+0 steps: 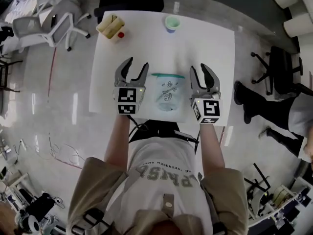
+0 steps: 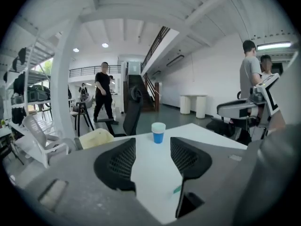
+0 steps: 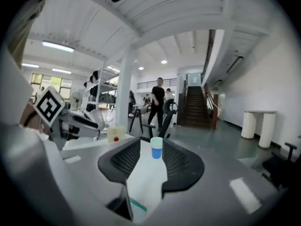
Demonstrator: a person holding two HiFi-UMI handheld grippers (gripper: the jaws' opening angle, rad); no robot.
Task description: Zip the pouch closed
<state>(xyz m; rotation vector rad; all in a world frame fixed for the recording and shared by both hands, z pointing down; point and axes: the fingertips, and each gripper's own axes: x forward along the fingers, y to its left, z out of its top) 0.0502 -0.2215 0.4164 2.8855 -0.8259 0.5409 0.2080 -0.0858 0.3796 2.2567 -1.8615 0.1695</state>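
Observation:
A clear pouch [image 1: 167,93] with a teal zip strip [image 1: 167,75] along its far edge lies flat on the white table [image 1: 210,48], near the front edge. My left gripper [image 1: 132,67] hangs above the table just left of the pouch, jaws open with nothing between them. To the pouch's right, my right gripper [image 1: 204,72] is likewise open and holds nothing. In the left gripper view the left gripper [image 2: 153,157] looks across the table, with a bit of teal strip [image 2: 177,189] low at right. The right gripper [image 3: 151,161] shows in its own view with the teal strip [image 3: 137,204] below it.
A blue-and-white paper cup [image 1: 172,22] stands at the table's far edge. A yellow box [image 1: 110,26] with a small red object [image 1: 121,35] beside it sits at the far left corner. A white chair [image 1: 54,23] stands left of the table, a black chair [image 1: 281,72] and a person's legs [image 1: 274,111] right.

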